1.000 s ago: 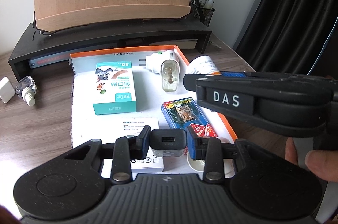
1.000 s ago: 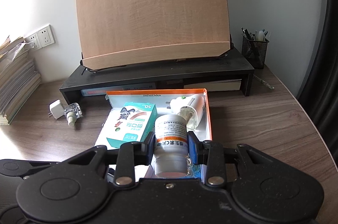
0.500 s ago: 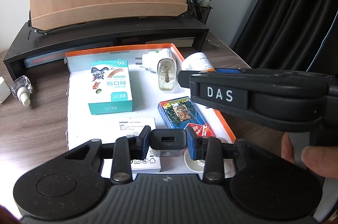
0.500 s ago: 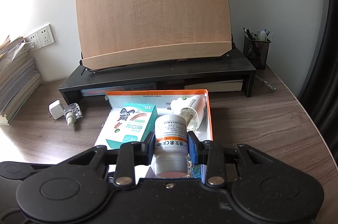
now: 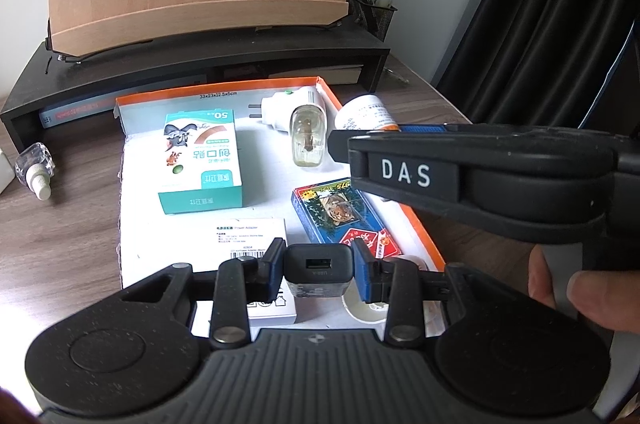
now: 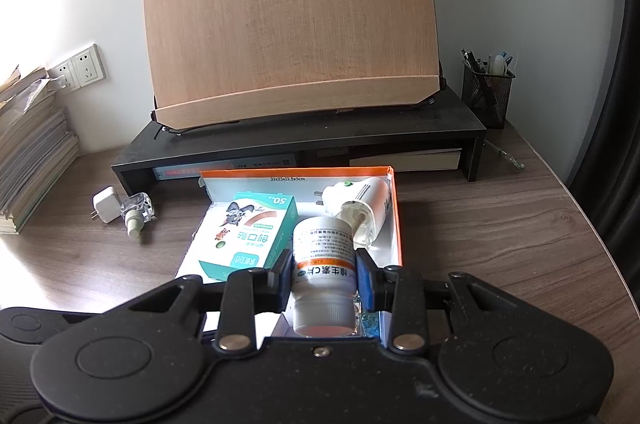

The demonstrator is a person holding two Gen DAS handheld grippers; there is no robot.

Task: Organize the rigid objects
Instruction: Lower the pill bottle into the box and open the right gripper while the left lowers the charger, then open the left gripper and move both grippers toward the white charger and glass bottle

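Both grippers nearer box (image 5: 224, 96), still gripping

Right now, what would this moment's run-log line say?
left gripper: shut on black charger | right gripper: shut on pill bottle | both over orange tray | nothing released

Bandage box (image 5: 202, 160) in tray (image 5: 128, 192) (left side), card deck (image 5: 340, 216) right, plug-in (image 5: 296, 120) behind
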